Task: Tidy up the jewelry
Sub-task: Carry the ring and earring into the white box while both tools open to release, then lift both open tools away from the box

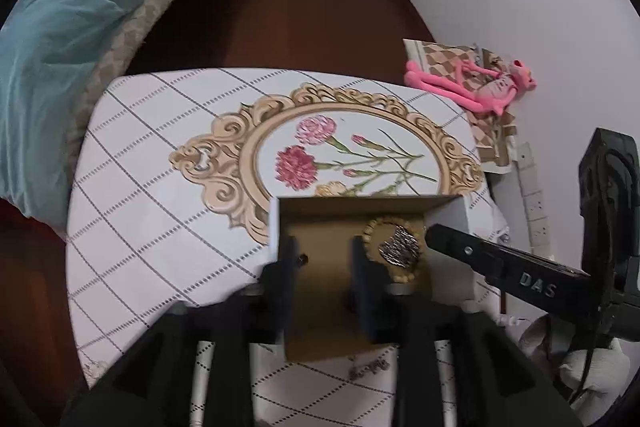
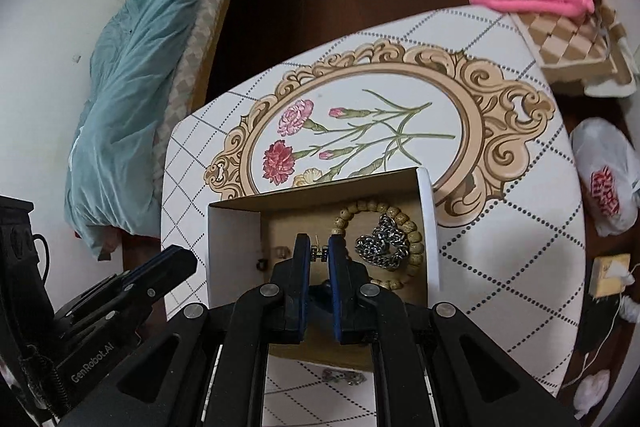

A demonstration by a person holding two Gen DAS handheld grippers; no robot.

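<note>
An open cardboard box point(image 2: 234, 233) point(image 1: 352, 205) sits on the table. Inside lie a wooden bead bracelet point(image 2: 414, 239) point(image 1: 374, 227) and a silver chain point(image 2: 380, 247) point(image 1: 400, 247). My right gripper point(image 2: 320, 253) is over the box, shut on a small stud earring point(image 2: 319, 251). A small dark piece point(image 2: 262, 264) lies at the box's left side. My left gripper point(image 1: 326, 247) is open above the box; a small dark earring point(image 1: 303, 259) shows beside its left finger. The right gripper's finger point(image 1: 452, 241) reaches in from the right.
The table point(image 2: 500, 239) has a white quilted cover with a flower print. Another piece of jewelry point(image 2: 344, 377) lies on the cover in front of the box. A bed with a teal quilt point(image 1: 60, 27) is at left. A pink plush toy point(image 1: 480, 87) lies on a checkered box at right.
</note>
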